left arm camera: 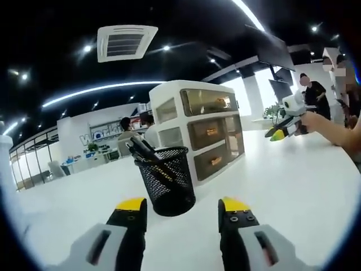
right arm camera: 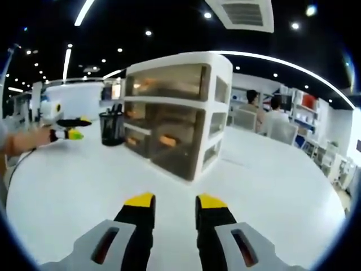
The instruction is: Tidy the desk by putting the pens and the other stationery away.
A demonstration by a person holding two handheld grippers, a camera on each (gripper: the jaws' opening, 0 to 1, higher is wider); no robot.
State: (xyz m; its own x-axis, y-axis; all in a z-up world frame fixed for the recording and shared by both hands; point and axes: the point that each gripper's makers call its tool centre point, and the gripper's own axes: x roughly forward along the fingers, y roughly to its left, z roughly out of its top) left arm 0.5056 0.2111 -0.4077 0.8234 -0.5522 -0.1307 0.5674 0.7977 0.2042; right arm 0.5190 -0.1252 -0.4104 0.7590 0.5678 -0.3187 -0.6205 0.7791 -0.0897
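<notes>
A black mesh pen cup holding several dark pens stands on the white desk, just beyond my left gripper, which is open and holds nothing. Behind the cup is a white three-drawer unit with translucent drawers shut. At the right, a hand holds my right gripper above the desk. In the right gripper view, my right gripper is open and empty, facing the drawer unit. The pen cup stands at its left end, and the left gripper hovers beside the cup.
Wide bare desk surface lies around the drawer unit. Seated people and shelves are far behind. More people stand beyond the desk's far edge, near monitors.
</notes>
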